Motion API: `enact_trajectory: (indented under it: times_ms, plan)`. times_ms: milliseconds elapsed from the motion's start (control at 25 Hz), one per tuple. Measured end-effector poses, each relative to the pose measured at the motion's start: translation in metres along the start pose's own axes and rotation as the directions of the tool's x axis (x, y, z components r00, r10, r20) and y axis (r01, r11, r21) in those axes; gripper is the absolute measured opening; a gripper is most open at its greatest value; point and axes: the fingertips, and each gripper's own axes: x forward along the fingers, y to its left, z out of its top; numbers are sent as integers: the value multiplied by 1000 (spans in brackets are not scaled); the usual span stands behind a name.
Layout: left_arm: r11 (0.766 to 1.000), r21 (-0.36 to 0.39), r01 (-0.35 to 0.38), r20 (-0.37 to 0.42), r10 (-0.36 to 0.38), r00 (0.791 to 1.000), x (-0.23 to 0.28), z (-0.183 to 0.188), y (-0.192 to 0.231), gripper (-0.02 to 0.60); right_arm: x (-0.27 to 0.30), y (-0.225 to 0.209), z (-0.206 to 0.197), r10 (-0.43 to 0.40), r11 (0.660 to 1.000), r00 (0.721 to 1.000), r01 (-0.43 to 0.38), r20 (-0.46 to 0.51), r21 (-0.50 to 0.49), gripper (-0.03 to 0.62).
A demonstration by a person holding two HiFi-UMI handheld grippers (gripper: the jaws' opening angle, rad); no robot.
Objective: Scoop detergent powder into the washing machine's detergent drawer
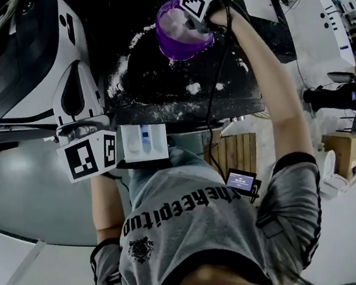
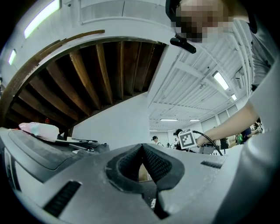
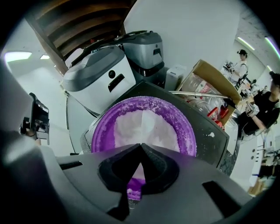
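The right gripper (image 3: pixel 140 148) has its fingers pinching the handle of a purple scoop (image 3: pixel 103 131). The scoop is held up over the black top (image 1: pixel 178 90) and is full of white powder (image 3: pixel 142 122). The drawer (image 1: pixel 144 141) is open and well apart from the scoop. It is down by the person's tummy, just beside the left gripper (image 2: pixel 142 151). The left gripper's fingers are pressed together, and I can see nothing between them.

I think the job now is to carry the scoop to the drawer. The best way is to go slow and keep the scoop flat, because it is very full. There is spilled powder (image 1: pixel 118 78) on the black top, so this stuff falls out easily. The scoop should only be tipped when it is right over the drawer's slot, and close to it. A tight pinch on the handle will stop the scoop from rolling.

The head view is the only one that shows the drawer and how far the scoop has to go. The right gripper view shows what the head view cannot: how full the scoop is, and the purple handle between the fingers. The left gripper view points up at the roof. It shows that gripper's closed fingers, but not the drawer.
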Motion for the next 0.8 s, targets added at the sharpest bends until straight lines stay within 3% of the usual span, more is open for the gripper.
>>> enact_trajectory:
  times_ms: [280,800]
  plan:
    - [1000,2,-20,-9,20,1000,-3,-3,5,3,10,0,4,19,1000,1000,-19,-20,12,5]
    - [999,-1,-34,-14,34,999,-6,-4,10,3,12,19,9,134,990,991,-133,-17,38,5]
